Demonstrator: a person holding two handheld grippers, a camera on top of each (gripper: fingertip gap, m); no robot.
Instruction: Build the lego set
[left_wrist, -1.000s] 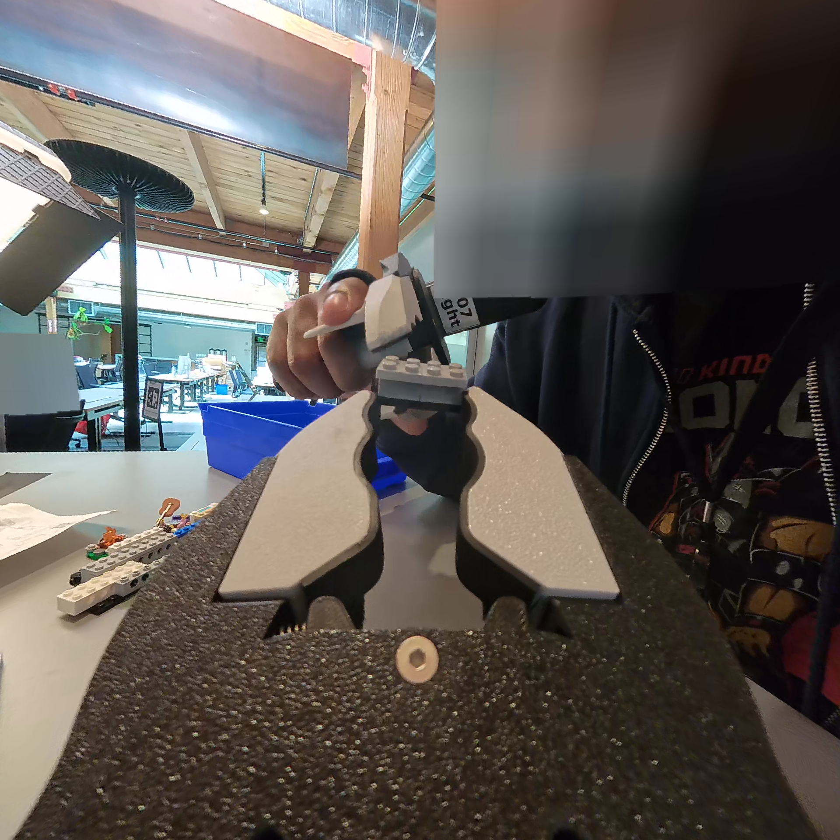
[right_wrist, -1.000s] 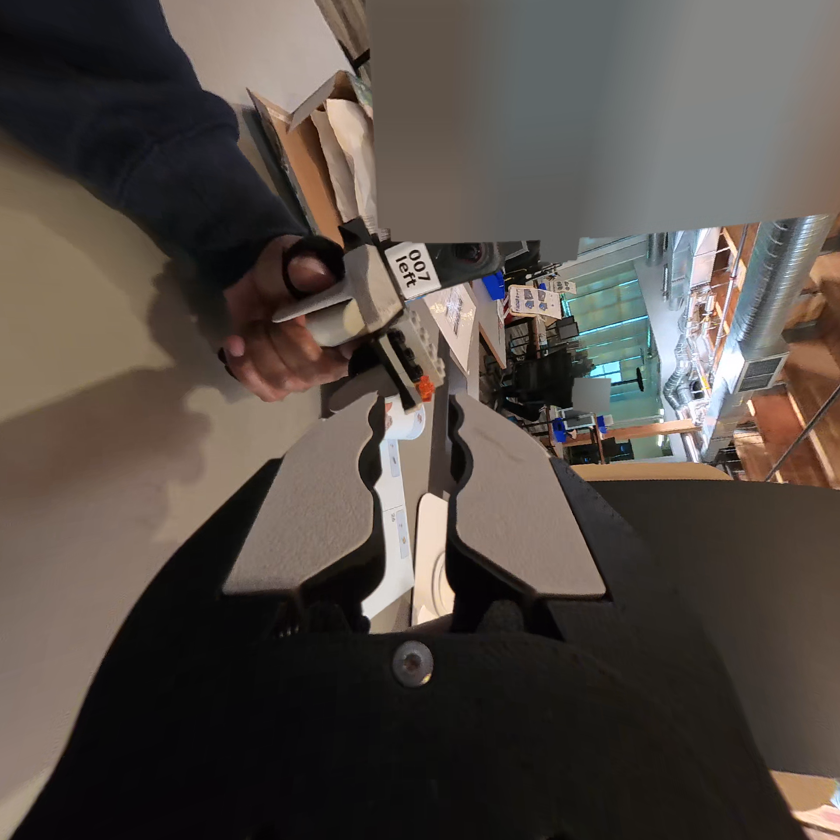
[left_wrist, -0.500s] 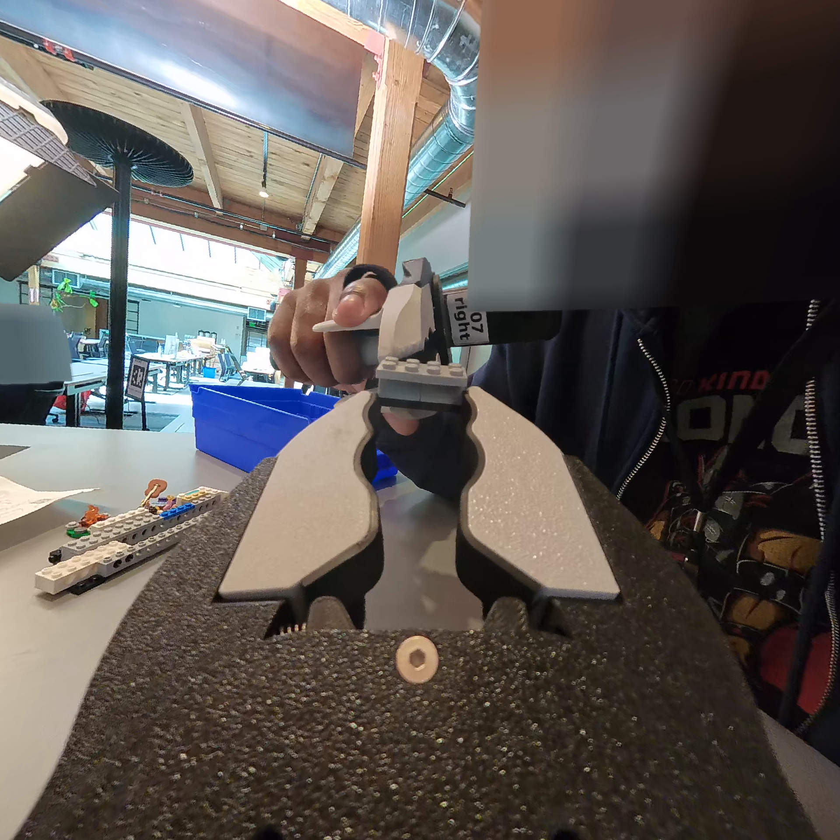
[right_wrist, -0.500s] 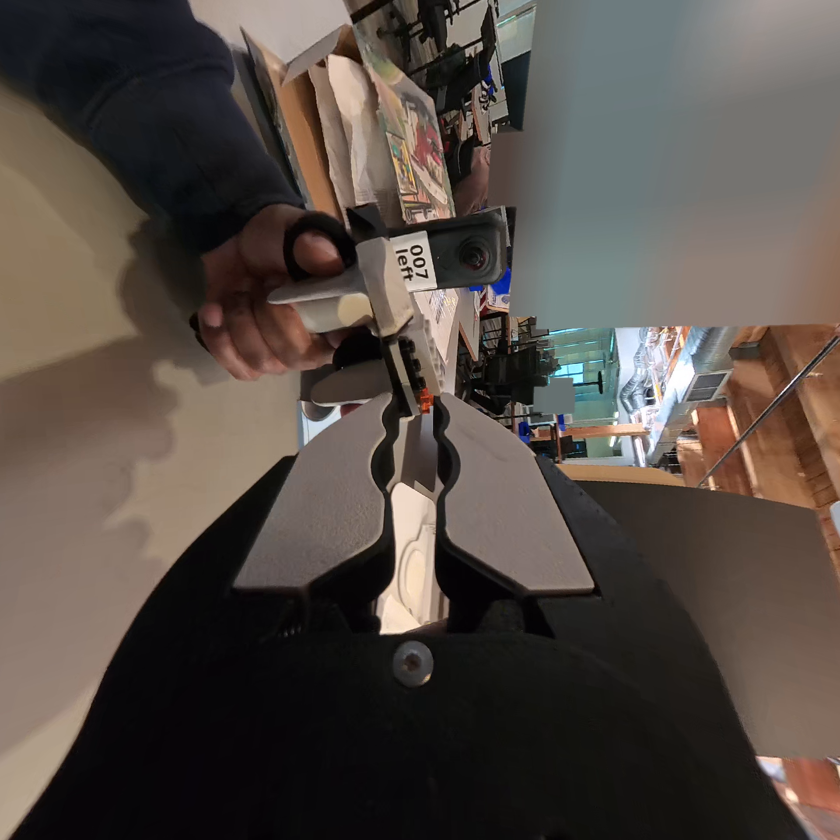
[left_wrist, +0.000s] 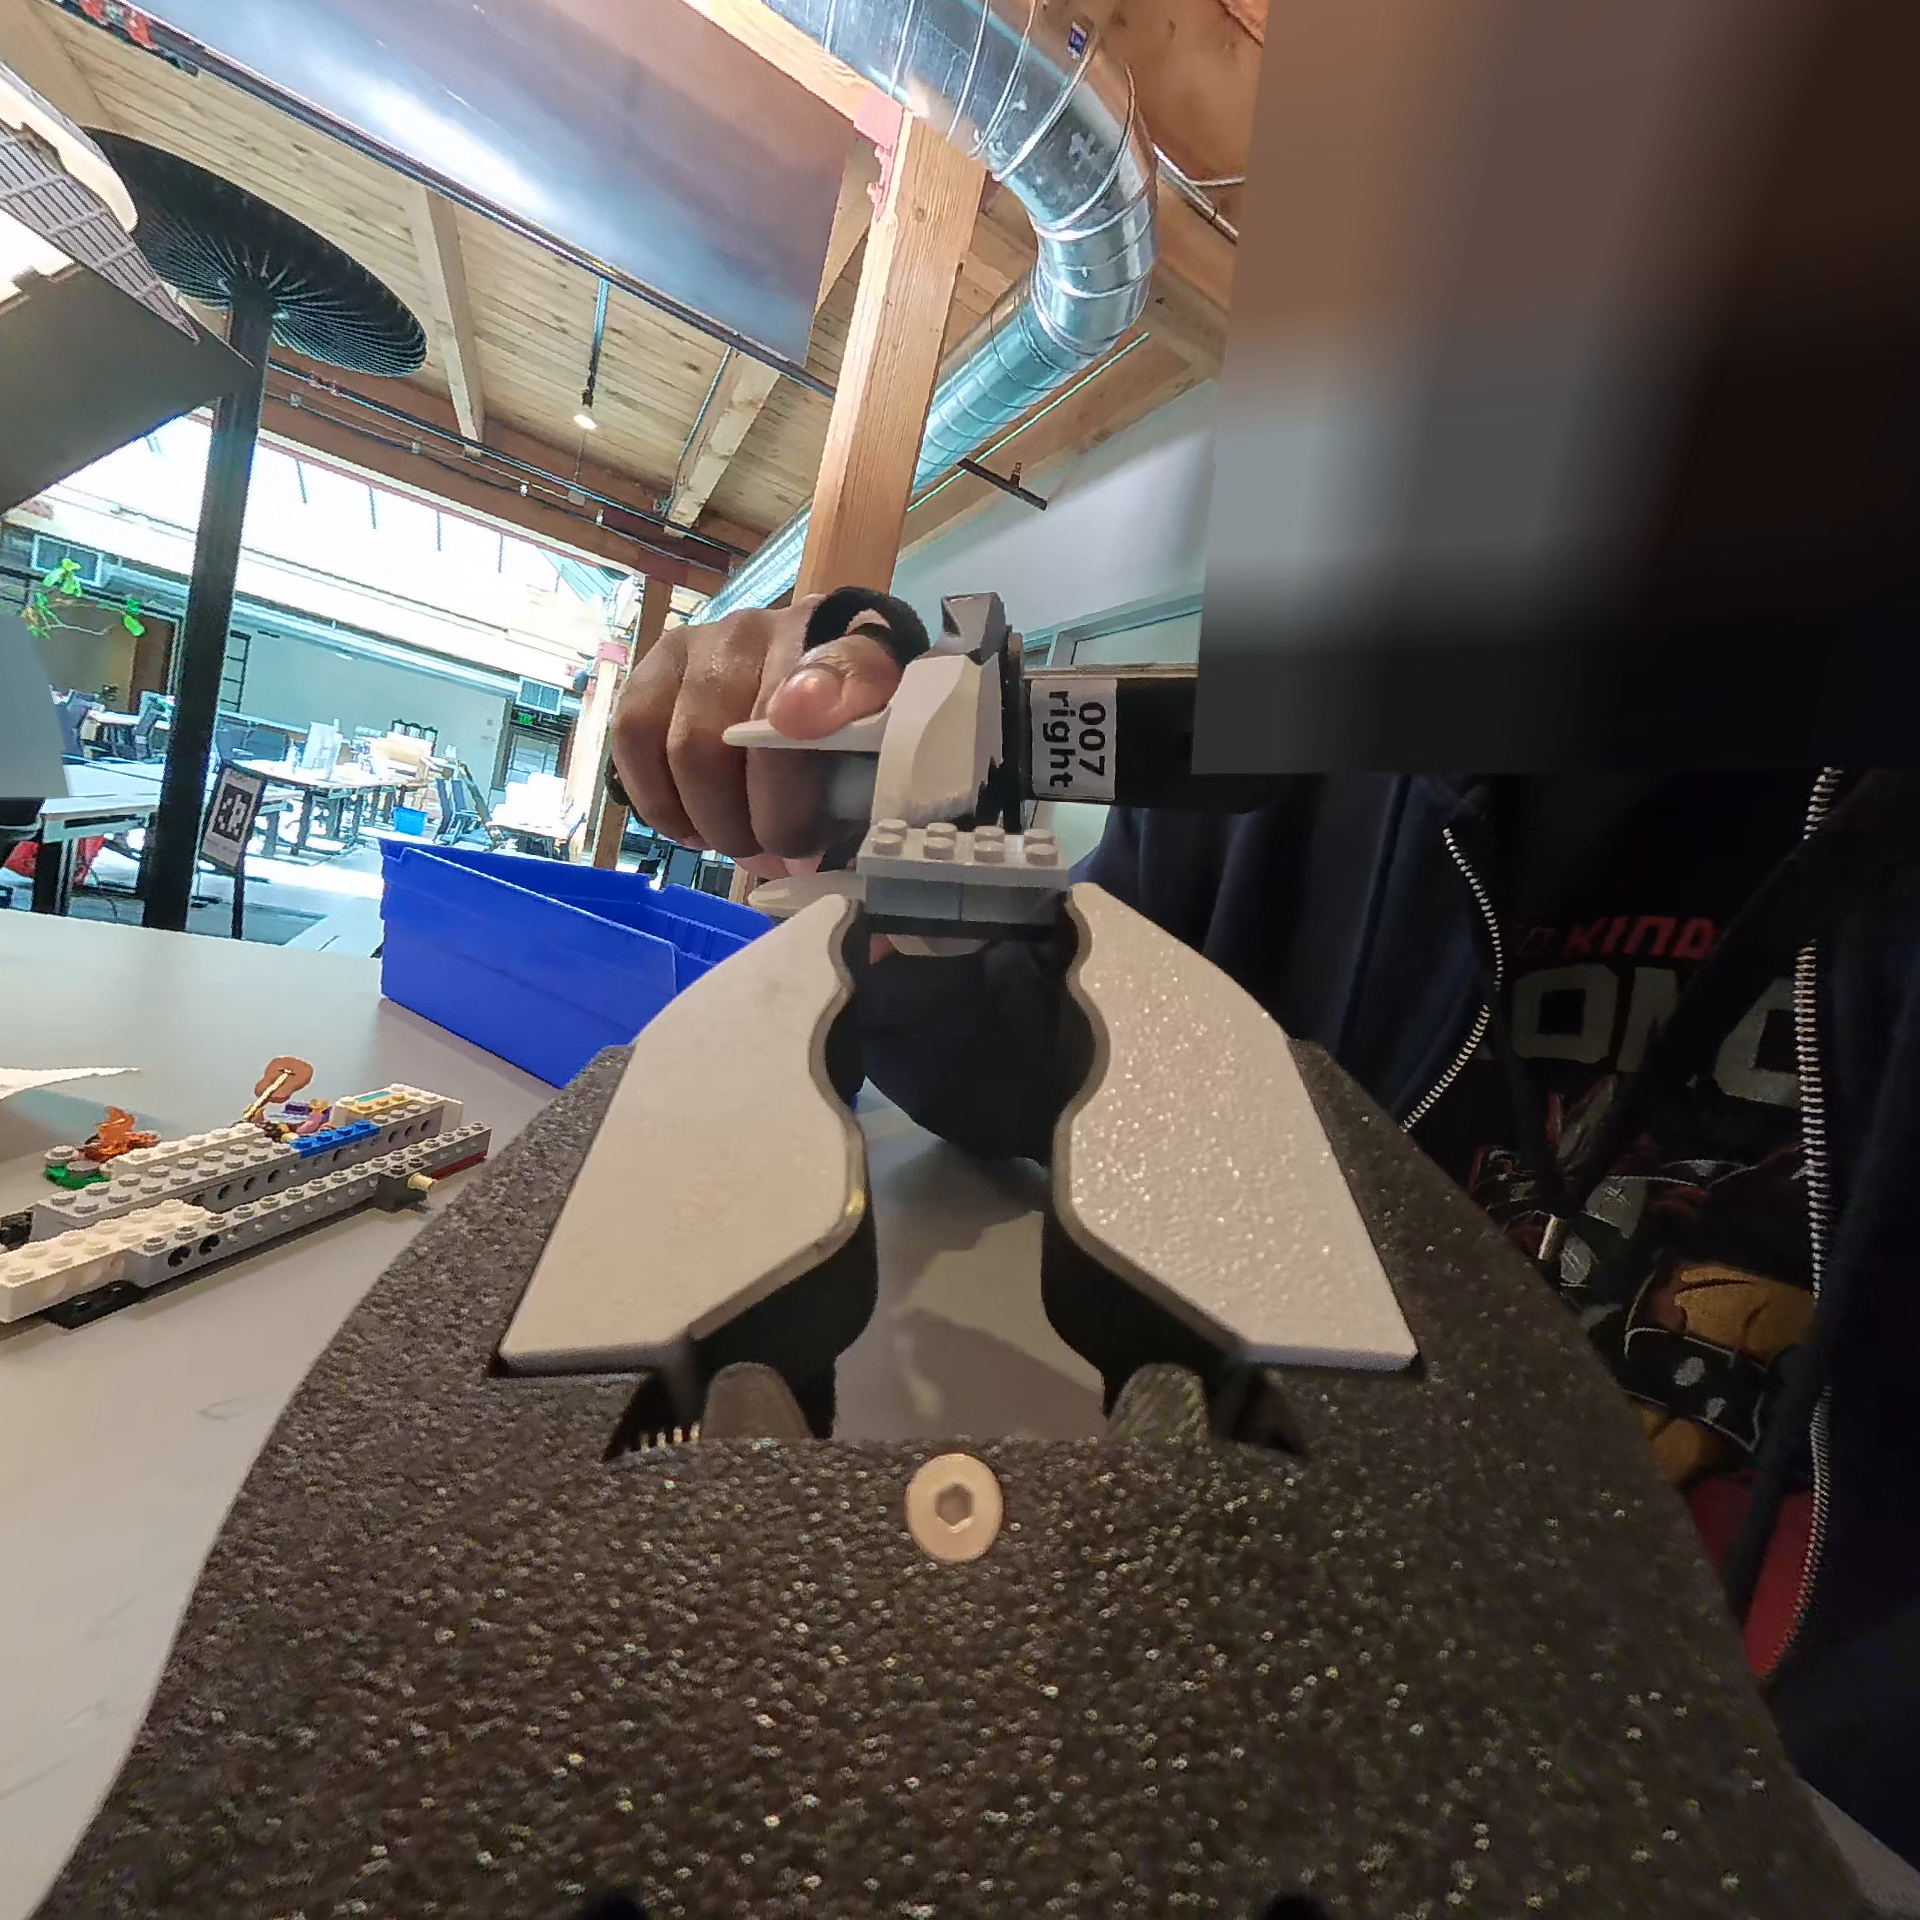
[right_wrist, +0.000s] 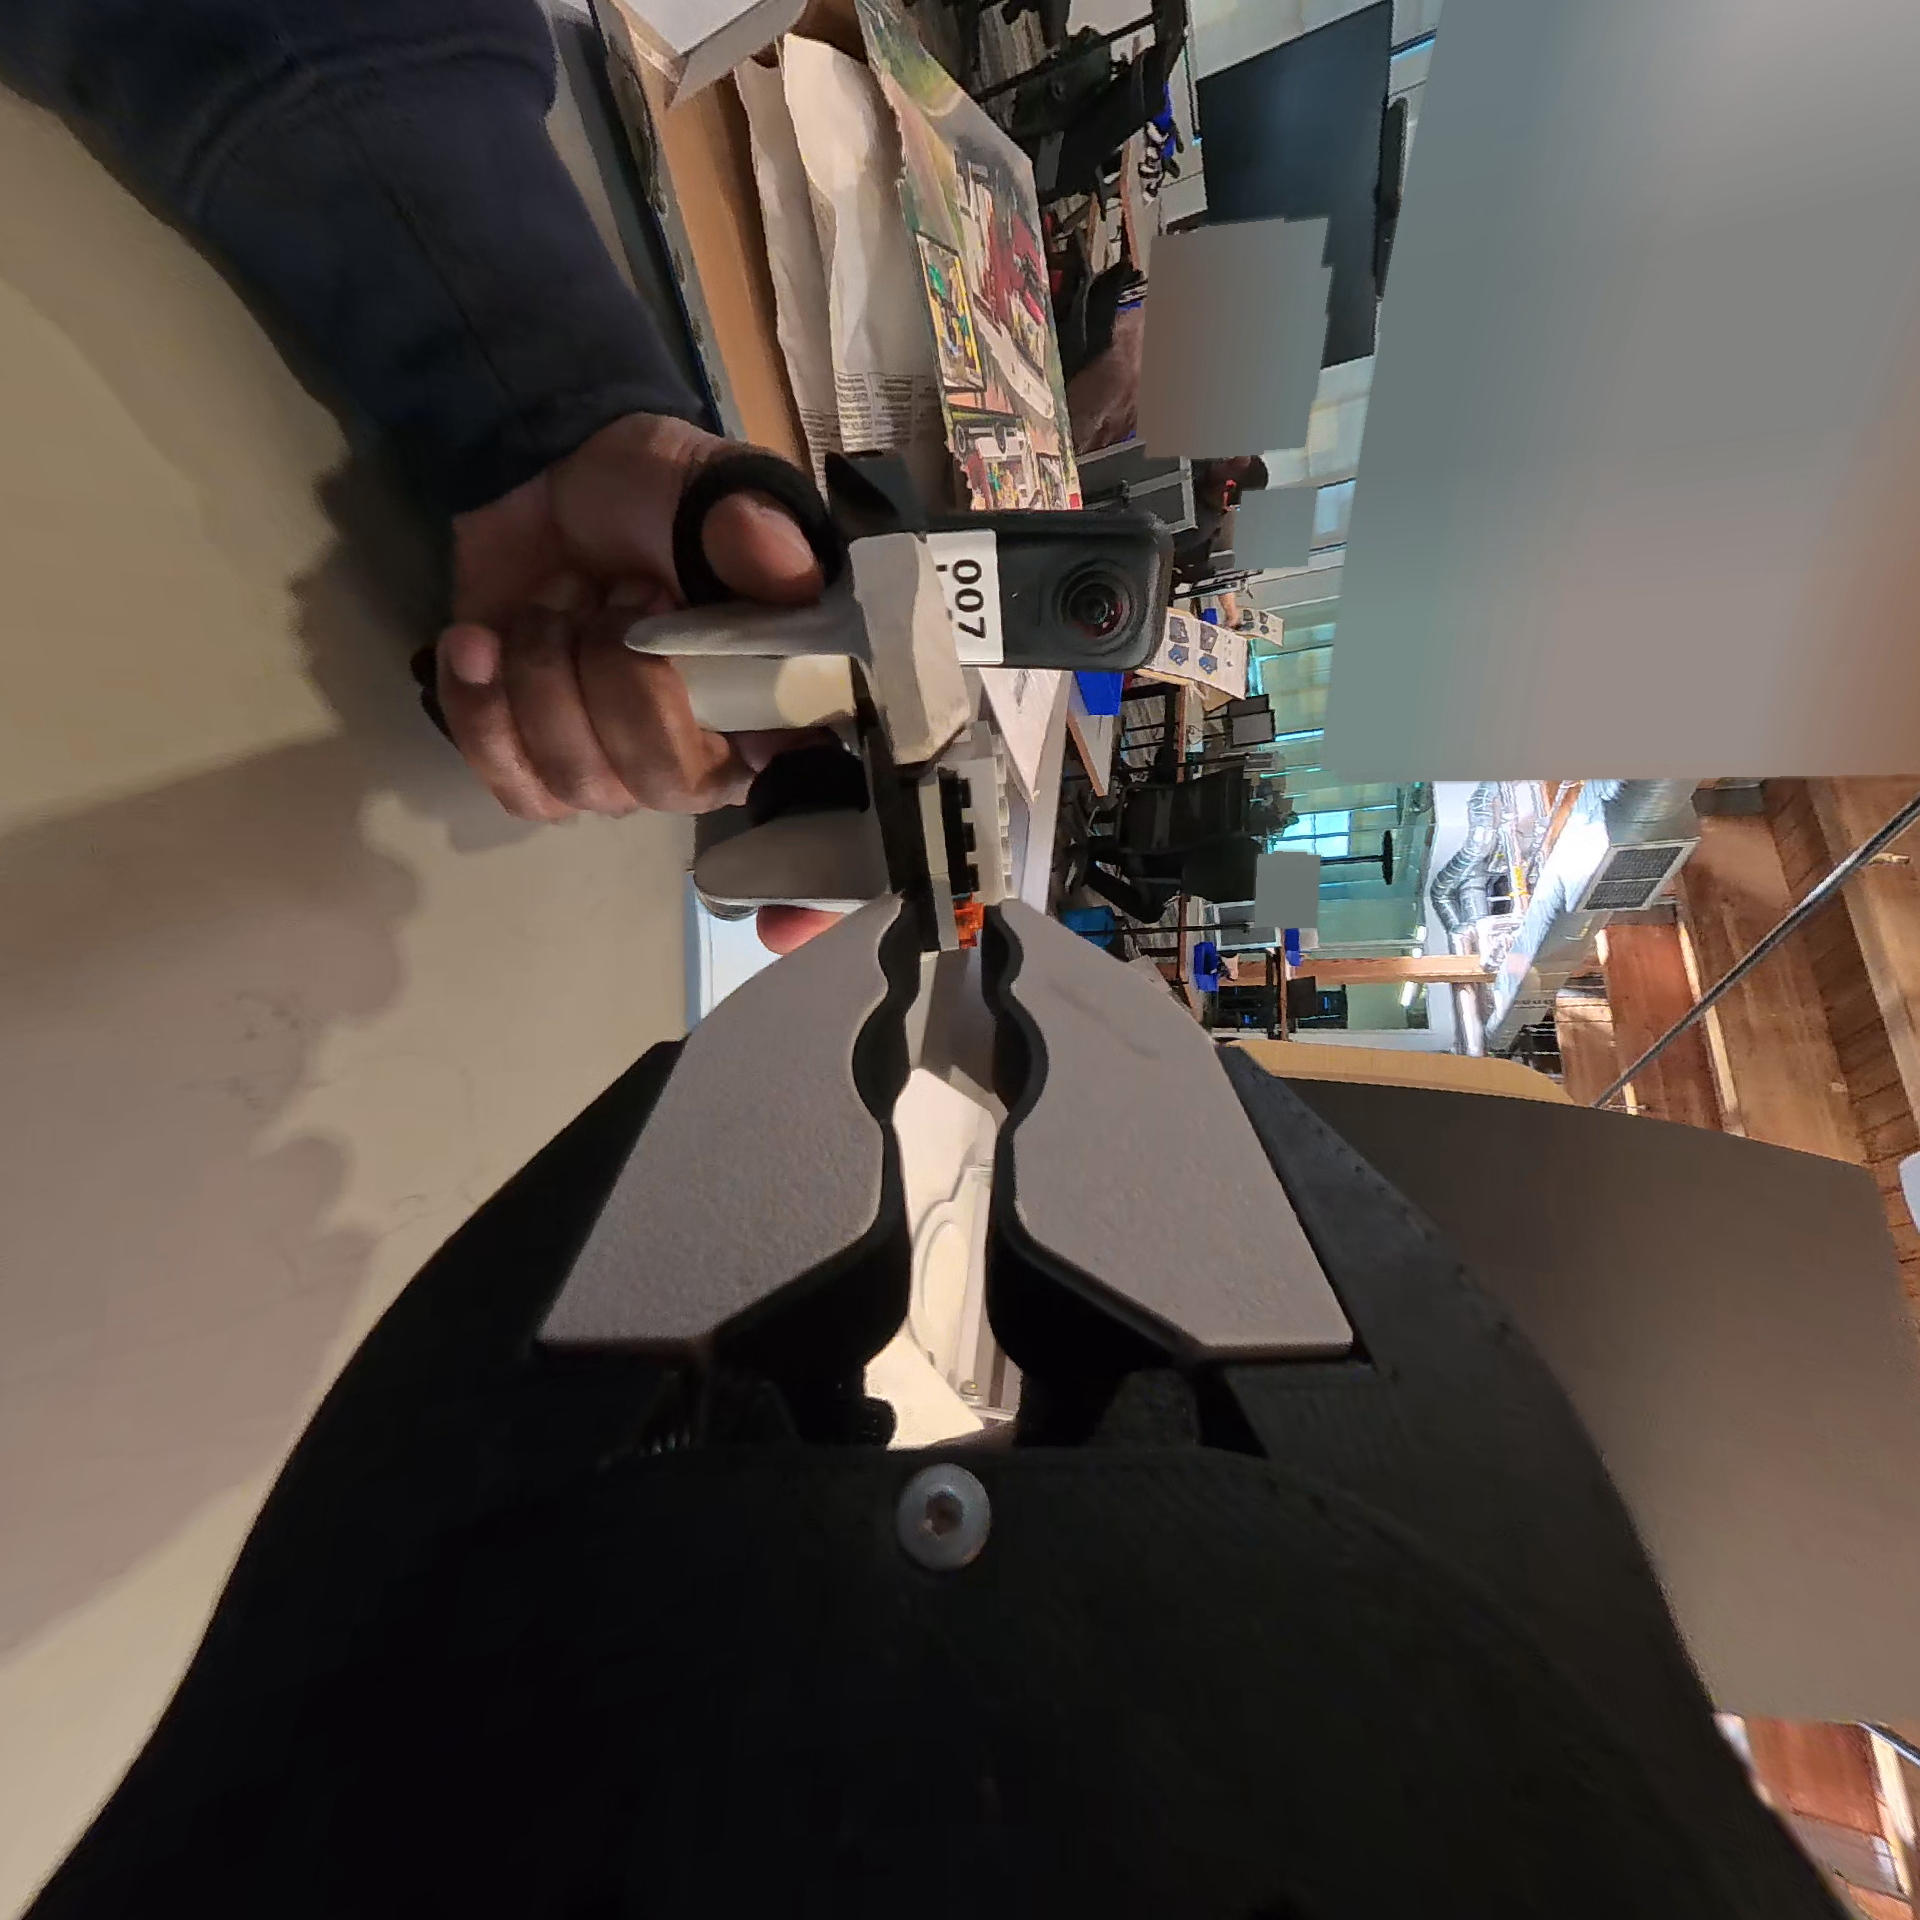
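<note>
My left gripper is shut on a small brick assembly, a grey studded plate over grey and black layers, held up in the air with both pads against its ends. In the right wrist view the assembly stands on edge, with an orange piece at its near end. My right gripper is shut on that end, one pad on the black and grey layers, the other on the orange piece. In the left wrist view its fingers come in behind the assembly. A hand holds the left gripper.
A blue bin stands on the grey table behind the grippers. A long white and grey brick build lies at the left. A cardboard box with papers and a picture booklet lies beyond. The person's dark hoodie is close on the right. Less than 4 cm separates the two grippers' tips.
My right gripper's jaws narrowed and came together on the orange end of the assembly. My left gripper kept its hold throughout; both grippers shifted a little.
</note>
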